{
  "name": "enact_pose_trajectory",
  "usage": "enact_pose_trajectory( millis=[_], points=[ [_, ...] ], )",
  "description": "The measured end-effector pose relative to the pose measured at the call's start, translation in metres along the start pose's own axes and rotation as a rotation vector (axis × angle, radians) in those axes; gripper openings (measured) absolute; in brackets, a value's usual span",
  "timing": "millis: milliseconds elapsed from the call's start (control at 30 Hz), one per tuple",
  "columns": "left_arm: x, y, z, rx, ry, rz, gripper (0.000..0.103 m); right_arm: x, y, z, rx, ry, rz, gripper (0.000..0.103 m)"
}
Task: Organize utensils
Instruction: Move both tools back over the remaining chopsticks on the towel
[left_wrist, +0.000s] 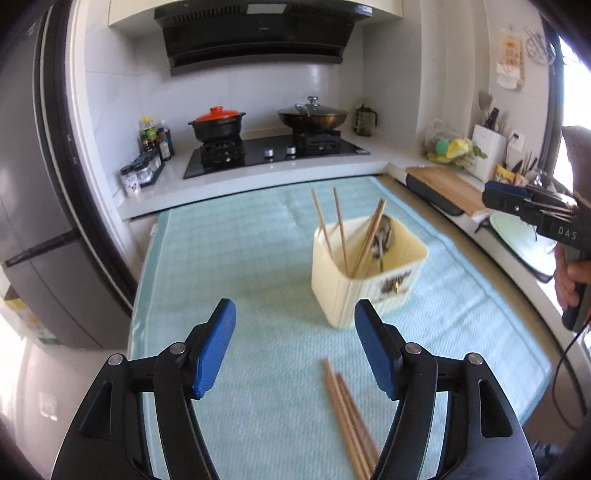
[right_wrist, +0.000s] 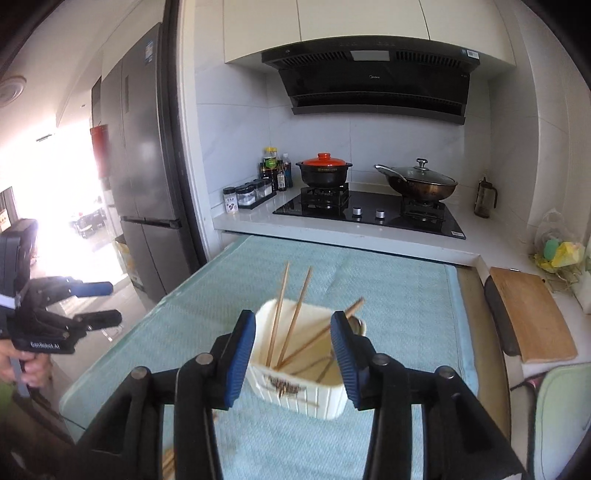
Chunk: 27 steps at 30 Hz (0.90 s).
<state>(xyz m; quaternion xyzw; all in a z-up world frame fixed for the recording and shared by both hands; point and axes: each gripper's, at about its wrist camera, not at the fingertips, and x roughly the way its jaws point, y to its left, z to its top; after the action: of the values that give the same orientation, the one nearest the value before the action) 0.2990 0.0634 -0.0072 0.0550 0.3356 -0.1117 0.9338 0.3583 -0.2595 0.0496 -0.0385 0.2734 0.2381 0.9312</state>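
A cream utensil holder (left_wrist: 365, 280) stands on the light-blue towel (left_wrist: 240, 258), holding several wooden chopsticks (left_wrist: 341, 229) and a metal spoon (left_wrist: 384, 232). More loose chopsticks (left_wrist: 347, 413) lie on the towel in front of it, just inside my left gripper's right finger. My left gripper (left_wrist: 295, 339) is open and empty, short of the holder. My right gripper (right_wrist: 293, 354) is open too, with nothing between its pads; the holder (right_wrist: 295, 384) sits just beyond the gap. Each gripper shows at the edge of the other view: the right gripper (left_wrist: 493, 197) and the left gripper (right_wrist: 107, 302), each with a hand on its grip.
Behind the towel is a black hob (right_wrist: 369, 214) with an orange-lidded clay pot (right_wrist: 324, 171) and a lidded wok (right_wrist: 419, 182). Spice jars (right_wrist: 245, 195) stand left of it. A wooden cutting board (right_wrist: 532, 314) lies to the right. A grey fridge (right_wrist: 144, 147) stands on the left.
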Motion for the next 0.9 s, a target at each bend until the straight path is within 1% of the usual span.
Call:
enact_pose_trajectory(
  millis=[133, 200, 267, 367, 467, 533, 600, 700, 900],
  points=[
    [-0.027, 0.001, -0.054, -0.016, 0.032, 0.035, 0.07, -0.036, 0.026, -0.065, -0.073, 0.005, -0.083, 0.043],
    [-0.038, 0.001, -0.079, -0.047, 0.035, 0.06, 0.071, -0.047, 0.035, -0.097, -0.067, 0.025, -0.106, 0.043],
    [-0.046, 0.0, -0.101, -0.1, 0.038, 0.073, 0.073, -0.054, 0.039, -0.128, -0.027, 0.051, -0.118, 0.043],
    [-0.051, 0.0, -0.126, -0.205, 0.041, 0.047, 0.073, -0.057, 0.041, -0.169, 0.044, 0.096, -0.131, 0.043],
    [-0.049, 0.0, -0.142, -0.288, 0.036, 0.015, 0.075, -0.054, 0.045, -0.2, 0.048, 0.133, -0.177, 0.043],
    [-0.045, -0.001, -0.146, -0.313, 0.033, 0.007, 0.077, -0.053, 0.046, -0.212, 0.053, 0.156, -0.186, 0.043],
    [-0.038, -0.003, -0.147, -0.315, 0.038, 0.016, 0.077, -0.053, 0.045, -0.216, 0.068, 0.159, -0.179, 0.043],
    [-0.03, -0.006, -0.148, -0.299, 0.037, 0.045, 0.077, -0.059, 0.05, -0.215, 0.068, 0.136, -0.185, 0.043],
    [-0.018, -0.009, -0.155, -0.313, 0.05, 0.041, 0.077, -0.061, 0.053, -0.211, 0.095, 0.097, -0.18, 0.043]
  ],
)
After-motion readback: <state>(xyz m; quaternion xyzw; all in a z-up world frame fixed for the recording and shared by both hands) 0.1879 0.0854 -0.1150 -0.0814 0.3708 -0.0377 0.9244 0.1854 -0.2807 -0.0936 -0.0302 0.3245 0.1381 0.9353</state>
